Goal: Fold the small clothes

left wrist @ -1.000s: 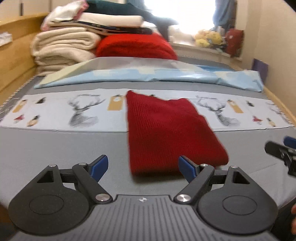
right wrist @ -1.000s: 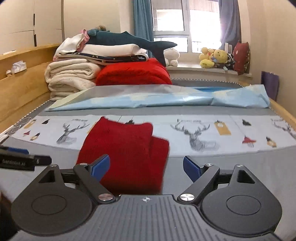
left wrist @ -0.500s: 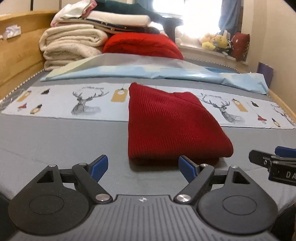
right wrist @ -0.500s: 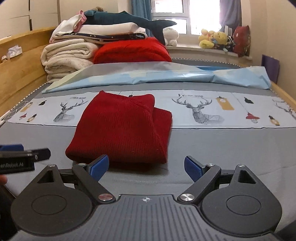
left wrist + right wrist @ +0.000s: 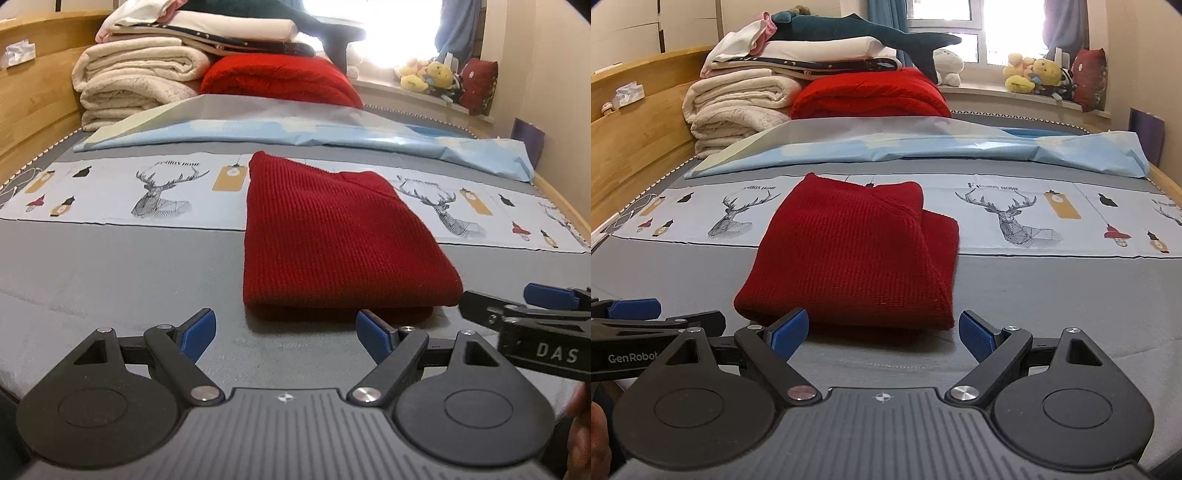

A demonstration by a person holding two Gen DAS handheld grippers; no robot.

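Grey bed cover [image 5: 110, 273] w/ deer-print strip, linens stacked behind. Red knit garment [image 5: 332, 236] lies folded mid-bed. Left gripper [image 5: 286, 328] and right gripper [image 5: 882, 326] both spread wide, empty, just short of its near edge. Looks nearly done: square edges gently, don't drag layers apart.

Both views have drawn nearer the folded red sweater [image 5: 332, 236], which fills more of each (the right gripper [image 5: 517, 310] edging further into the left's).

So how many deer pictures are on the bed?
2 show fully: one deer left of the folded red sweater, one deer right of it. A third peeks in at the right edge; the sweater may hide more.
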